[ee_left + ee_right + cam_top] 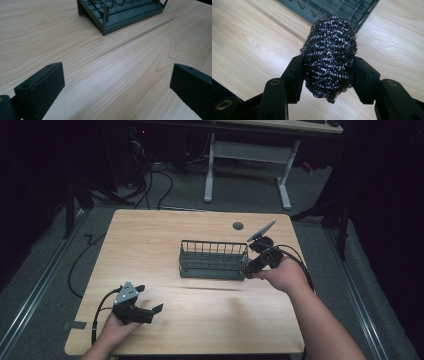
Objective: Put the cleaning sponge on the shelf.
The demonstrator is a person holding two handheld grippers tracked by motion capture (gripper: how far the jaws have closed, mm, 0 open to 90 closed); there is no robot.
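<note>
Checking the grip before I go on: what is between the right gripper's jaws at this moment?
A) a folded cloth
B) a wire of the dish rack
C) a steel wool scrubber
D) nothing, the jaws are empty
C: in the right gripper view, the right gripper has both jaws pressed on the sides of a dark steel wool scrubber, with the dish rack on the table beyond it.
</note>
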